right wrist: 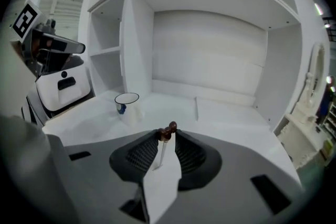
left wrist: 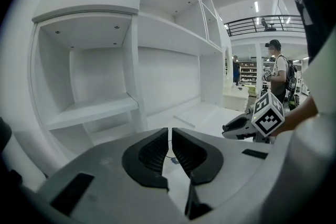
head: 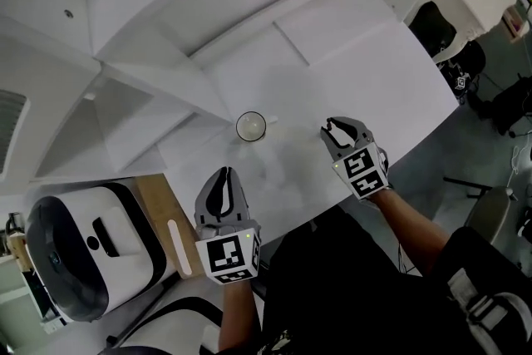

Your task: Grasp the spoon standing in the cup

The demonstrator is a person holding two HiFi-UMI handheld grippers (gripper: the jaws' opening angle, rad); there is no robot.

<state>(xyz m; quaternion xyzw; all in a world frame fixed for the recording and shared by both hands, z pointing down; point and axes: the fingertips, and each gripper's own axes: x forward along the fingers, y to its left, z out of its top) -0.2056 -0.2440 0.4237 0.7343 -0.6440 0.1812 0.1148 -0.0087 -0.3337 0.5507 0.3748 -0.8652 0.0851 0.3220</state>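
Note:
A white cup [head: 251, 126] with a dark rim stands on the white table [head: 374, 79], close to the shelf unit. In the right gripper view the cup [right wrist: 126, 103] is ahead and to the left, with a blue mark on its side. My right gripper [head: 332, 127] is to the right of the cup and apart from it. Its jaws [right wrist: 168, 135] are shut on a thin white spoon handle [right wrist: 162, 150] topped by a brown knob. My left gripper [head: 223, 175] is near the table's front edge, below the cup; its jaws [left wrist: 169, 131] are together with nothing between them.
A white shelf unit [head: 166, 37] with open compartments runs along the back and left. A white appliance [head: 83, 253] and a wooden board [head: 162, 208] lie at the lower left. Dark chairs [head: 449, 46] stand beyond the table's right edge. A person [left wrist: 278, 68] stands far off.

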